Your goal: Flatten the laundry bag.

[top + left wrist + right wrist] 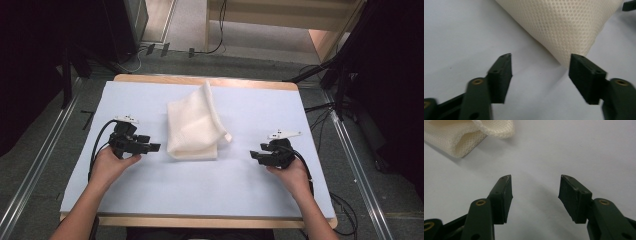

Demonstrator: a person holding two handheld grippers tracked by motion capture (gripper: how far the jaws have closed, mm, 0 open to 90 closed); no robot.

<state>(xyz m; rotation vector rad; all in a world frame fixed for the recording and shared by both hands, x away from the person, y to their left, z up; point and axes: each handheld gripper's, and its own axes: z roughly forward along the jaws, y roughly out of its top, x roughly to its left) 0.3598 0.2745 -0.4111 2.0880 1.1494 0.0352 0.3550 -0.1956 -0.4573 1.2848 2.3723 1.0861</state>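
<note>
High view: folded cream mesh cloth (194, 125) lying near the middle of the surface (150, 185), slightly toward its far edge, with one loose flap draped over the top toward the right edge.
Left hand-held gripper (154, 148): resting on the surface just beside the cloth's near-left corner; jaws standing wide apart, nothing between them.
Left gripper view: corner of the mesh cloth (564, 27) just ahead of the jaws, close to the right jaw tip, apparently not pinched.
Right hand-held gripper (255, 155): low over the surface toward the right edge, well apart from the cloth; jaws spread, empty.
Right gripper view: cloth's folded edge and curled flap (461, 135) off toward the upper left, bare surface between the jaws.
Step in hand: probably taking hold of the cloth to fold or straighten it.
Doing it well: slide the lower left jaw flat under the corner, catch every layer, close firmly before lifting; bring the right hand-held gripper to the loose flap, so both ends rise evenly without dragging.
</note>
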